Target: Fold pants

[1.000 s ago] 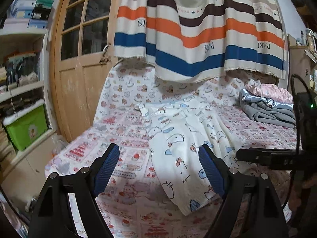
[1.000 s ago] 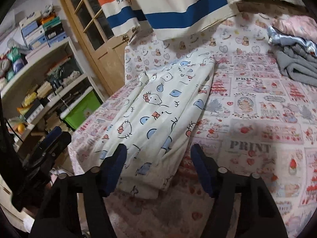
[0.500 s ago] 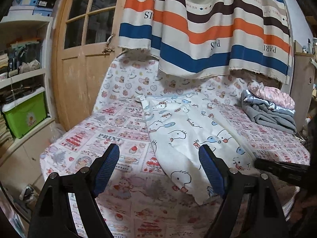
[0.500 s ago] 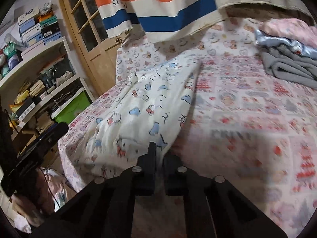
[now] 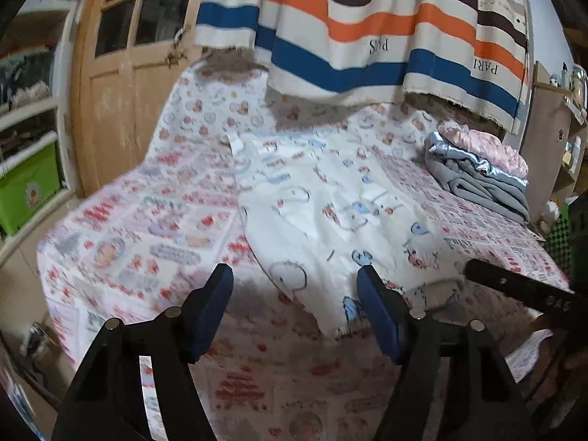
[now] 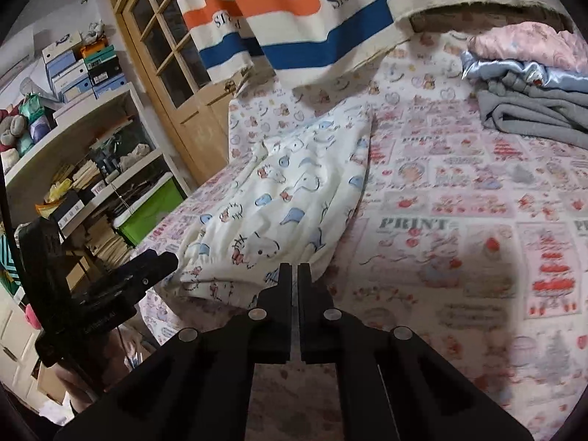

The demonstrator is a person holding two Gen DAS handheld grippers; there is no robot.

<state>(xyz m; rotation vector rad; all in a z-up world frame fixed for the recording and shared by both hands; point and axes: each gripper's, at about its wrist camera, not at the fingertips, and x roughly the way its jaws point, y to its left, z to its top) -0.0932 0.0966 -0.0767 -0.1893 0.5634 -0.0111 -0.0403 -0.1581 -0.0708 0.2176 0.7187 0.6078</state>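
White pants [image 5: 330, 220] with a cartoon cat print lie lengthwise on the patterned bed cover [image 5: 147, 228], their near end at the bed's front edge. My left gripper [image 5: 294, 275] hovers over that end. Its jaws are closing, the left corner of the cloth lies between them, and the blue pads [image 5: 375, 305] do not press on it. In the right wrist view the pants [image 6: 286, 198] look bunched, and my right gripper [image 6: 294, 268] is shut on their near right hem. The other gripper shows at the edge of each view: the right [image 5: 514, 286], the left [image 6: 147, 268].
A pile of grey, blue satin and pink clothes [image 5: 477, 172] sits at the back right of the bed. A striped cloth [image 5: 367, 29] hangs over the far end. A wooden door [image 5: 121, 92] and crowded shelves [image 6: 73, 165] with a green box [image 6: 150, 213] stand on the left.
My right gripper went from open to shut on the pants' near hem, and the cloth bunched. My left gripper sank towards the near end and its jaws narrowed a little.
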